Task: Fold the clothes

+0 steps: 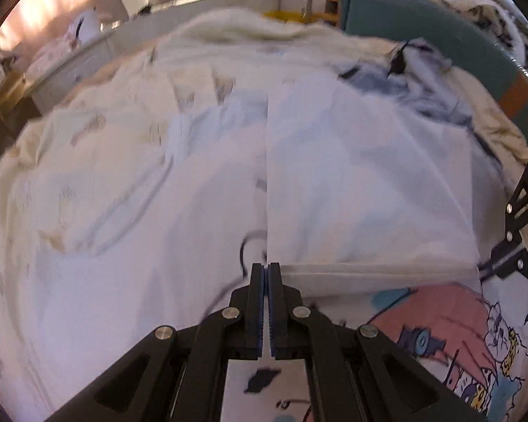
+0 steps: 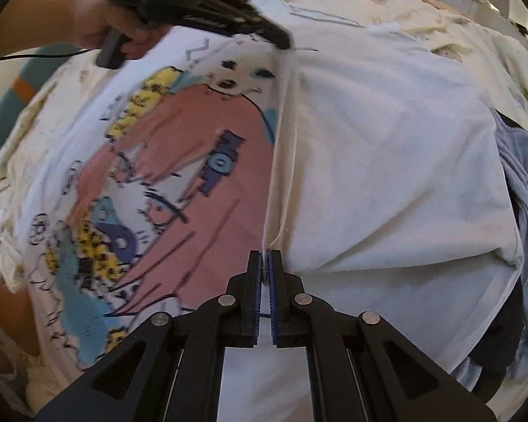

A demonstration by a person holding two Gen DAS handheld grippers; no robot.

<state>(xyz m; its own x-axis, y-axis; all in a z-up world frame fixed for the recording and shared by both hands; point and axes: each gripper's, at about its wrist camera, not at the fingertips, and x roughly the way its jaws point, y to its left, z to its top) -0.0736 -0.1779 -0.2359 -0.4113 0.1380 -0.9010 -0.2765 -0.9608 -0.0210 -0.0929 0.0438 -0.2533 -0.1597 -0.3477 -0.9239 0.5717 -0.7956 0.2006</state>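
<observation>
A white T-shirt (image 2: 387,147) with a pink, yellow and blue cartoon print (image 2: 179,161) lies on the bed, one plain part folded over the print. My right gripper (image 2: 265,258) is shut on the folded hem at the near end. My left gripper (image 1: 266,269) is shut on the same hem at its other end; it shows in the right wrist view as a black tool (image 2: 281,40) held in a person's hand (image 2: 98,24). In the left wrist view the folded flap (image 1: 362,190) stretches ahead and the print (image 1: 440,330) sits at lower right, where the right gripper (image 1: 484,270) pinches the hem.
A cream patterned bedsheet (image 1: 88,161) covers the bed. Grey-blue and dark clothes (image 2: 524,190) lie beside the shirt. A teal headboard (image 1: 422,17) with an orange patch stands behind, and a white drawer unit (image 1: 74,59) at the left.
</observation>
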